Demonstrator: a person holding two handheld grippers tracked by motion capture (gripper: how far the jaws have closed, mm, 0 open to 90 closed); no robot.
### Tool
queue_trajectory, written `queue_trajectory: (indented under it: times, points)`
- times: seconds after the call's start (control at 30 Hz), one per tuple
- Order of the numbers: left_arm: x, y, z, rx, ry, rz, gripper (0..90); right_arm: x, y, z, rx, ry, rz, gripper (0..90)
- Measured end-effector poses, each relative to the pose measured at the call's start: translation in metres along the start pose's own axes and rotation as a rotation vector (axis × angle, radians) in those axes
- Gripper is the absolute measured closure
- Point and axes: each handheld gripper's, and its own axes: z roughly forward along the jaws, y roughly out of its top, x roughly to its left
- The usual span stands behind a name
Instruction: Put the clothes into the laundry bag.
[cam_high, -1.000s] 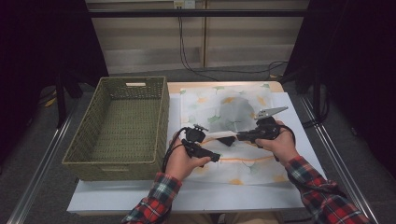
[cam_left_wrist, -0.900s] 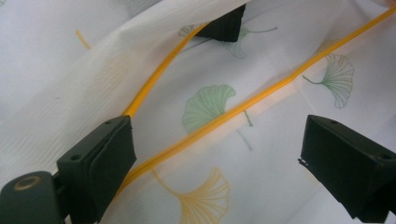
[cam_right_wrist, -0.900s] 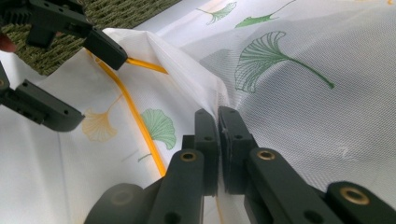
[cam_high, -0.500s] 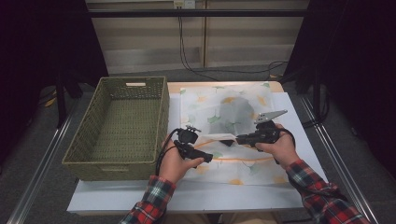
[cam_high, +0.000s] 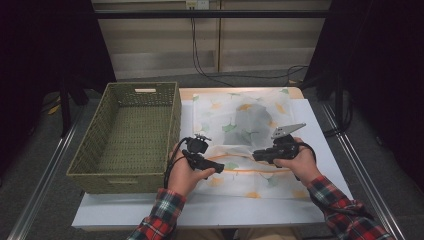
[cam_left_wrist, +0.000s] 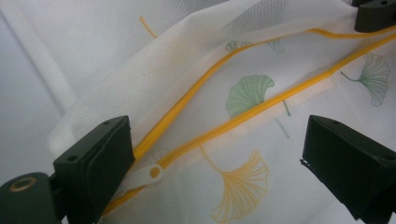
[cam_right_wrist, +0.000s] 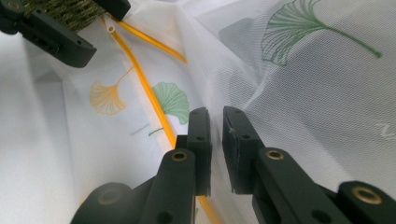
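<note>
A white mesh bag (cam_high: 240, 117) printed with ginkgo leaves lies flat on the table, with something dark (cam_high: 252, 120) inside it. Its orange zipper (cam_left_wrist: 243, 116) runs along the near side. My left gripper (cam_high: 219, 162) is open wide over the zipper's left end, and the white pull tab (cam_left_wrist: 144, 175) lies just beside its left jaw. My right gripper (cam_right_wrist: 215, 140) faces it from the right. Its jaws have just been opening and now stand a narrow gap apart, with a fold of mesh (cam_right_wrist: 205, 79) running into the gap, not pinched.
A green woven basket (cam_high: 130, 130) stands to the left of the bag, close to my left hand. The white table (cam_high: 320, 150) ends a little past the bag on the right and near sides. Metal rails (cam_high: 45, 185) flank it.
My left gripper has drawn slightly to the left, away from the right one. The right hand has kept its place.
</note>
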Motion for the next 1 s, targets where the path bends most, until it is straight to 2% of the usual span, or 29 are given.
queue_trajectory:
  times: [0.23, 0.43, 0.47, 0.5, 0.67, 0.73, 1.0]
  points:
    - [0.002, -0.001, 0.0, 0.002, -0.012, -0.003, 8.1, 0.003, -0.004, 0.003, 0.013, 0.001, -0.004, 79.4]
    - [0.004, -0.001, 0.001, 0.008, -0.008, -0.003, 8.1, 0.006, -0.007, 0.008, 0.027, 0.003, -0.012, 72.5]
    - [0.003, -0.002, 0.002, -0.005, -0.004, -0.017, 8.0, 0.006, -0.007, 0.008, 0.032, 0.003, -0.012, 70.1]
    - [0.004, -0.001, 0.001, 0.006, -0.014, -0.009, 8.0, 0.007, -0.008, 0.009, 0.031, 0.004, -0.011, 69.5]
    - [0.005, -0.002, -0.001, 0.002, -0.008, -0.008, 7.9, 0.009, -0.01, 0.012, 0.041, -0.006, -0.025, 63.6]
    - [0.005, -0.002, -0.002, -0.008, -0.007, -0.018, 7.9, 0.01, -0.011, 0.014, 0.051, -0.001, -0.031, 61.9]
    - [0.006, -0.002, -0.003, -0.009, 0.001, -0.016, 7.8, 0.018, -0.013, 0.022, 0.068, 0.022, -0.049, 61.0]
